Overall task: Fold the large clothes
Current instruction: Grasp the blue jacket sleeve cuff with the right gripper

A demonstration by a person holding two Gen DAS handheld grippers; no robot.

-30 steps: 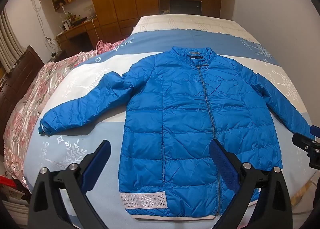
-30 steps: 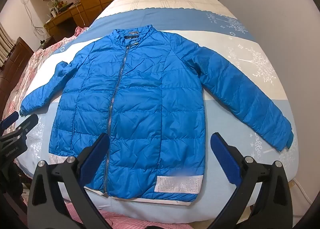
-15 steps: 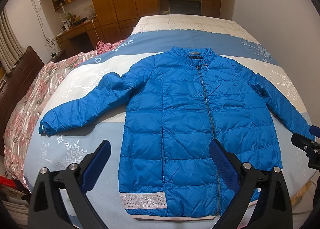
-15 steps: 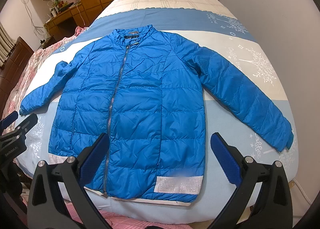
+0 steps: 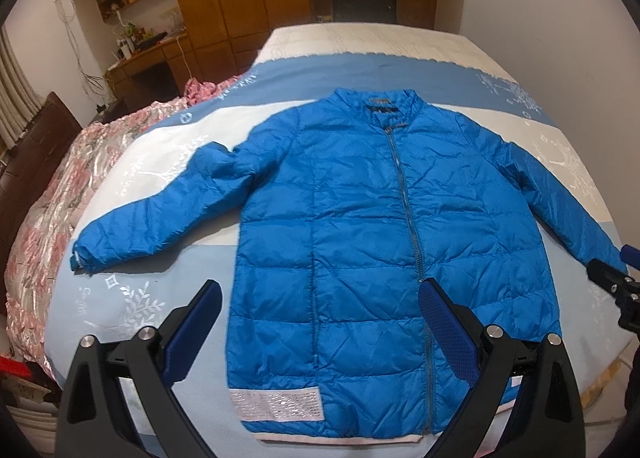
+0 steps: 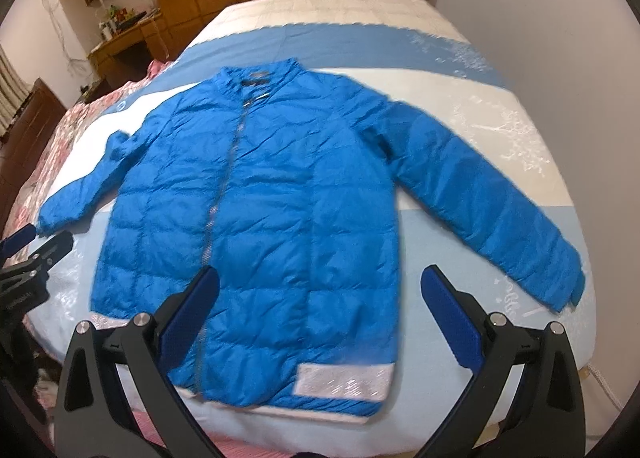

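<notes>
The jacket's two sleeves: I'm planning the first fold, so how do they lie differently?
The left sleeve kinks and bunches near the shoulder; the right sleeve runs straight. The left lies flatter outward, the right slants more toward the hem. Both lie spread on the bed, untouched.

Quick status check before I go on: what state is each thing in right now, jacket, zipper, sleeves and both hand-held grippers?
Blue jacket: spread flat on the bed, front up, unfolded.
Zipper: closed up to the collar.
Sleeves: both spread outward, not folded in.
Left hand-held gripper: open, holding nothing.
Right hand-held gripper: open, holding nothing.
Bed: covered with a striped blue and white sheet.
</notes>
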